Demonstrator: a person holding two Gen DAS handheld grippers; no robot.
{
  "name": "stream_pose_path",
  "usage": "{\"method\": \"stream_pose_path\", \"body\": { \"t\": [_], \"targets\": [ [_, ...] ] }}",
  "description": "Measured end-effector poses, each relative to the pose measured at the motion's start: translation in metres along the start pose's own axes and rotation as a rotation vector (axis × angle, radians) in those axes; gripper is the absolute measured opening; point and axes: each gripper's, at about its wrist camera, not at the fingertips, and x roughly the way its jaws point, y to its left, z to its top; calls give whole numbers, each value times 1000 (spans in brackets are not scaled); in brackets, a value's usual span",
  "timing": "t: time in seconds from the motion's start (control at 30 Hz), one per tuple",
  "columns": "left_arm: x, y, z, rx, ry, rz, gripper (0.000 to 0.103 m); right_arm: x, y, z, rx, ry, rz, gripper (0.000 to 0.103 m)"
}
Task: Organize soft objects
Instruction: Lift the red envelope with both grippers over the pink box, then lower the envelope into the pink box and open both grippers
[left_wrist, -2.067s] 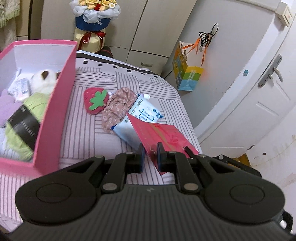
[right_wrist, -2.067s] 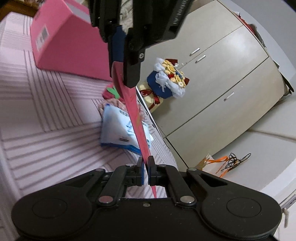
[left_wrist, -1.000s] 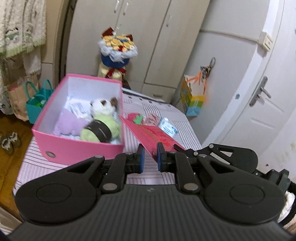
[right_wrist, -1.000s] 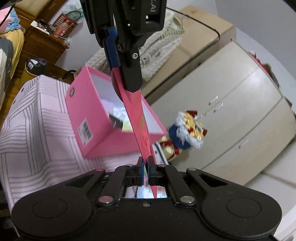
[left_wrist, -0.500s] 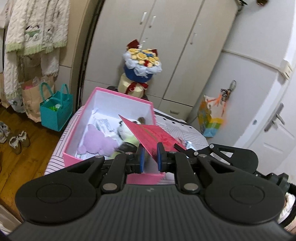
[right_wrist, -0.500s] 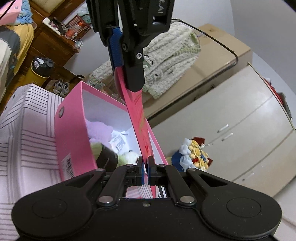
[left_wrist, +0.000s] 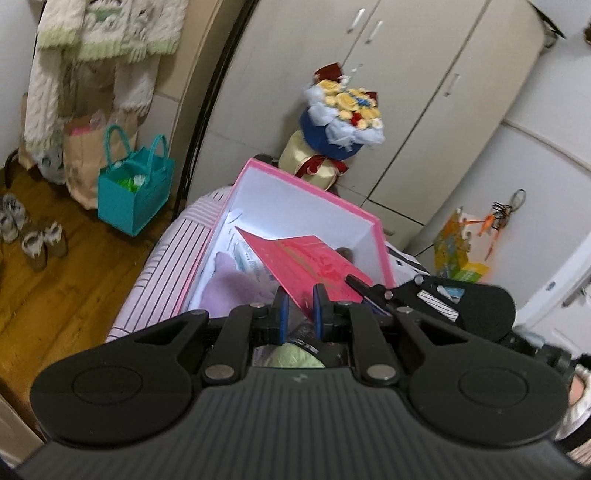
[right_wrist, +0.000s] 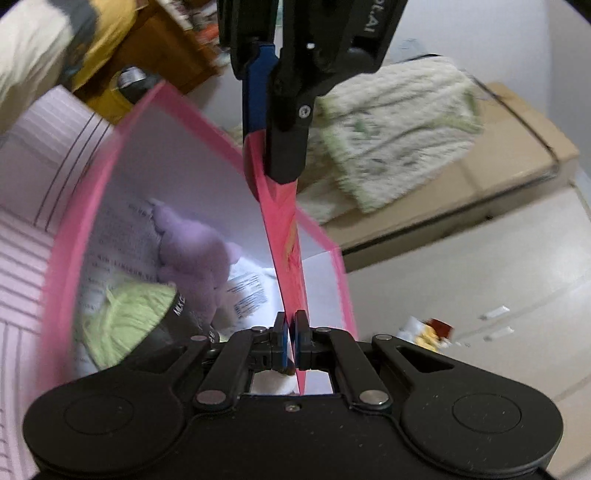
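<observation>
The box (left_wrist: 373, 221) is sitting on the bed (left_wrist: 162, 266), with the plush (right_wrist: 192, 254) and yarn (right_wrist: 122, 317) lying inside; the envelope (left_wrist: 306, 262) is hanging over it, the bouquet (left_wrist: 340, 122) standing behind.

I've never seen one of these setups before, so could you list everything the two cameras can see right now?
Red envelope: one, red, held over the pink box by both grippers.
Pink box: one, pink outside and white inside, open, on the striped cloth.
Purple plush: one, lilac, inside the box.
Green yarn ball: one, light green with a black band, inside the box.
Striped cloth: one, pink and white, under the box.
Flower bouquet: one, yellow and blue, behind the box.
Teal bag: one, teal, on the wooden floor.
Wardrobe: one, beige, at the back.
Knitted garment: one, cream and green, hanging at upper left.
Left gripper: one, black, jaws shut on the envelope.
Right gripper: one, black, jaws shut on the envelope.
</observation>
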Motion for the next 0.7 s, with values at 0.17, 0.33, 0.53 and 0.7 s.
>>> {"method": "stream_pose_path", "body": {
  "t": [0.17, 0.33, 0.53, 0.7],
  "targets": [
    [19, 5, 4, -7, 15, 12, 12, 15, -20, -12, -14, -26, 142, 6],
    [33, 8, -3, -18, 33, 50, 12, 16, -25, -24, 23, -52, 238, 15],
    [40, 5, -12, -17, 44, 86, 12, 12, -32, -33, 166, -72, 342, 23],
    [33, -2, -22, 4, 20, 135, 15, 11, -44, -43, 366, -71, 334, 56]
  ]
}}
